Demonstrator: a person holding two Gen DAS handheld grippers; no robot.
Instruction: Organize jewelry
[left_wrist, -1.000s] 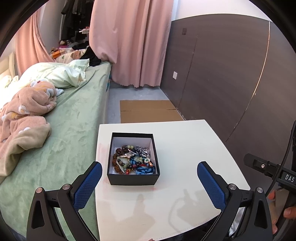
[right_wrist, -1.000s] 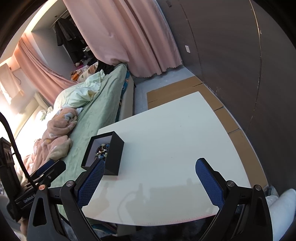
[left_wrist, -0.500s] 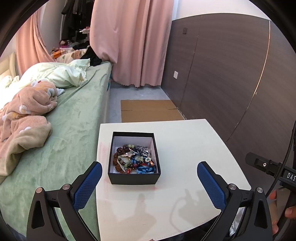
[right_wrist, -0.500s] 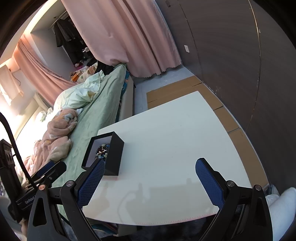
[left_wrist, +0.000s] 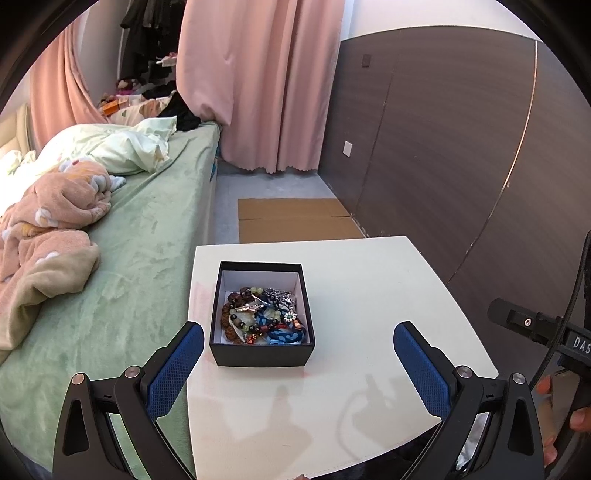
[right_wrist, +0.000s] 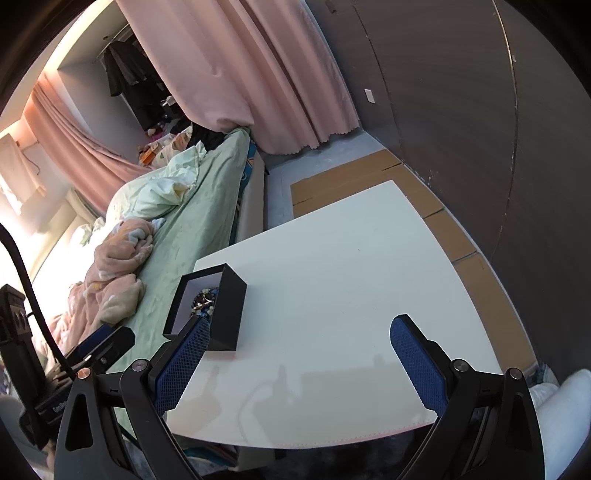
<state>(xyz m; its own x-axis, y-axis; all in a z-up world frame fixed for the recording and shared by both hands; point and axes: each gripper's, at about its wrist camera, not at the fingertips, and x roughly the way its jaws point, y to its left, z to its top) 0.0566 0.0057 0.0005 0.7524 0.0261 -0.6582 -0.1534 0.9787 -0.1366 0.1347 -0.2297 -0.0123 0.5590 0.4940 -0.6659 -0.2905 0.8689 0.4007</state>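
A black open box (left_wrist: 261, 350) stands on the left part of a white table (left_wrist: 362, 295). It holds a tangle of jewelry (left_wrist: 262, 315): brown bead bracelets, a blue braided band, silver pieces. My left gripper (left_wrist: 297, 345) is open and empty, held above the table's near edge with the box between and beyond its blue pads. My right gripper (right_wrist: 297, 341) is open and empty over the table's near right part; the box (right_wrist: 225, 314) lies by its left pad (right_wrist: 183, 363), with the jewelry (right_wrist: 203, 301) partly hidden by the box wall.
A bed with a green cover (left_wrist: 122, 258) and a pink blanket (left_wrist: 48, 221) runs along the table's left side. Flat cardboard (left_wrist: 295, 218) lies on the floor beyond the table. A dark panelled wall (left_wrist: 461, 147) stands on the right. Pink curtains (left_wrist: 258, 85) hang behind.
Both grippers have drifted very slightly; the box sits a touch higher in the left wrist view. Both stay open and nothing was grasped.
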